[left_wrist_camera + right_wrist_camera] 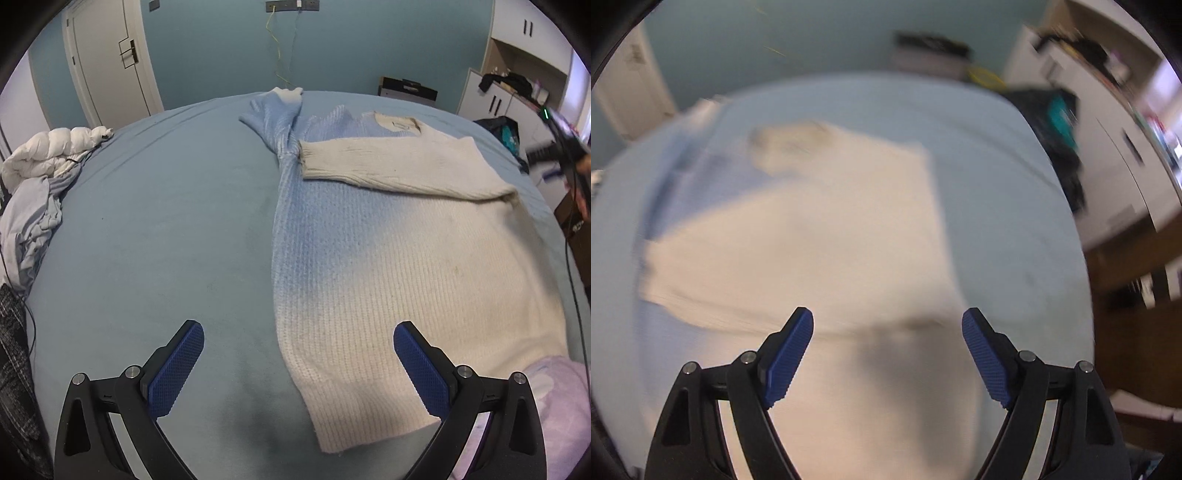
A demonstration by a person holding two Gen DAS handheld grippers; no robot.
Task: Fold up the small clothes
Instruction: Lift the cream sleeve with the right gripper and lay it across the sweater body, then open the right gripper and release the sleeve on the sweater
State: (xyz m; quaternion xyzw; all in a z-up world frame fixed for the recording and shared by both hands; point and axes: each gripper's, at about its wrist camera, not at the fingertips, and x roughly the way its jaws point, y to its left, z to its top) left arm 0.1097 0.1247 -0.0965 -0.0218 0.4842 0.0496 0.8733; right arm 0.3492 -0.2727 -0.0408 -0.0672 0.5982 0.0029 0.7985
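Two views, right blurred, sweater point(388, 229) sharp left

A blue-sheeted bed point(155, 221) carries a flat sweater point(388, 240), one sleeve folded across, and bunched bedding point(40, 177) at its left edge

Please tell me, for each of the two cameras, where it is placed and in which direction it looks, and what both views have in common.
Left wrist: sits on the left gripper, above the near edge of the bed, looking down and across it at the sweater; its own two open fingers show, plus the blurred right gripper at the right edge.
Right wrist: sits on the right gripper, looking steeply down at the sweater's cream side; the picture is blurred, and only its own open, empty fingers show.
Shared: sweater, bed, blue wall, white cabinets.
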